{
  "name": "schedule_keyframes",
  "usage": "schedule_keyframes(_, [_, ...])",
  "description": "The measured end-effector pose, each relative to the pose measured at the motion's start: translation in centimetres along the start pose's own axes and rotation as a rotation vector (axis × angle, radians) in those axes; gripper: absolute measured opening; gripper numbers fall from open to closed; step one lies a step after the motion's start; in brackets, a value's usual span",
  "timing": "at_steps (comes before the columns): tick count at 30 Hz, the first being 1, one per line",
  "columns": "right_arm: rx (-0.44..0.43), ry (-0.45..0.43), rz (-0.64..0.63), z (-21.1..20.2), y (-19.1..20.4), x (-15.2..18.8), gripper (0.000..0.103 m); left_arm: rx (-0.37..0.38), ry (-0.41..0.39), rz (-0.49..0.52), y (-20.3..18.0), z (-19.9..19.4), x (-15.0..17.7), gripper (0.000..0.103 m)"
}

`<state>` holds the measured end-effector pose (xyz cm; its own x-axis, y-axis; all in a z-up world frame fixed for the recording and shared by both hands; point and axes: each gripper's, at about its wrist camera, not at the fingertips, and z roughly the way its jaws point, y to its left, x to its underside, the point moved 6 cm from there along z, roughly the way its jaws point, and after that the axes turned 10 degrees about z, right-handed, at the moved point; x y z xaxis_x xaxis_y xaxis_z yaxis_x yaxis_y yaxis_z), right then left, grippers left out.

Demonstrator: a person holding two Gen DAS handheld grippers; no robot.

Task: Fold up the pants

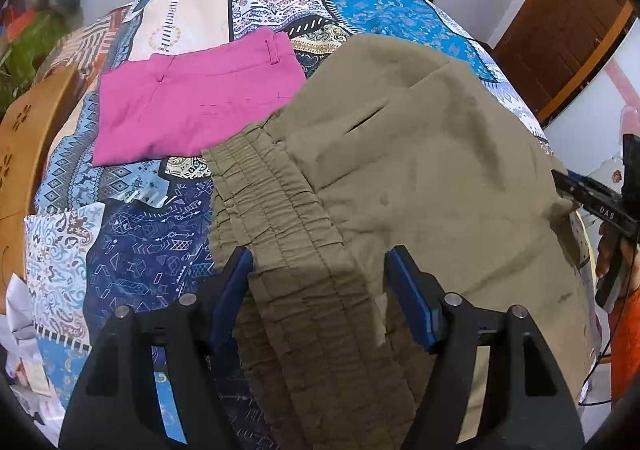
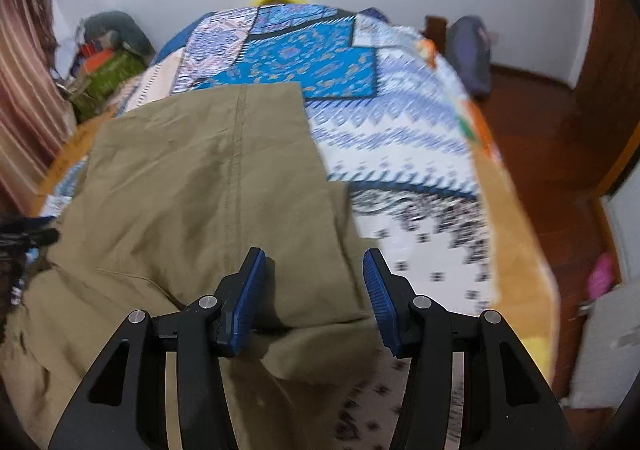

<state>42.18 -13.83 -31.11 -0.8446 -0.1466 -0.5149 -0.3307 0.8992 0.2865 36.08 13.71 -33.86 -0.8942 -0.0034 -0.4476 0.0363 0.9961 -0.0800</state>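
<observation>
Olive-khaki pants [image 1: 420,170] lie folded over on a patterned bedspread [image 1: 132,242]. Their gathered elastic waistband [image 1: 276,218] runs between the fingers of my left gripper [image 1: 318,270], which is open and straddles it. In the right wrist view the pants' leg end [image 2: 208,178] lies flat with a seam down the middle. My right gripper [image 2: 316,274] is open over the leg's right edge. The right gripper also shows at the right edge of the left wrist view [image 1: 560,186].
A folded pink garment [image 1: 192,106] lies on the bed beyond the waistband. A wooden headboard [image 1: 24,146] is at the left. A wooden door [image 1: 560,34] and wooden floor [image 2: 540,122] are at the right. Bags [image 2: 108,62] sit by the wall.
</observation>
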Motion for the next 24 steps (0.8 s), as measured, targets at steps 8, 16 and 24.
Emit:
schedule_keyframes(8, [0.079,-0.050,-0.099,0.3,0.5,1.4,0.013,-0.163,-0.041,0.094,-0.4,-0.1,-1.0,0.054])
schedule_keyframes(16, [0.089,-0.009,-0.085,0.1,-0.3,2.5,0.012,-0.174,-0.030,0.080,0.9,0.0,-0.5,0.058])
schedule_keyframes(24, [0.104,0.055,-0.037,-0.8,-0.3,1.9,0.016,-0.092,-0.038,0.088,1.2,-1.4,-0.5,0.061])
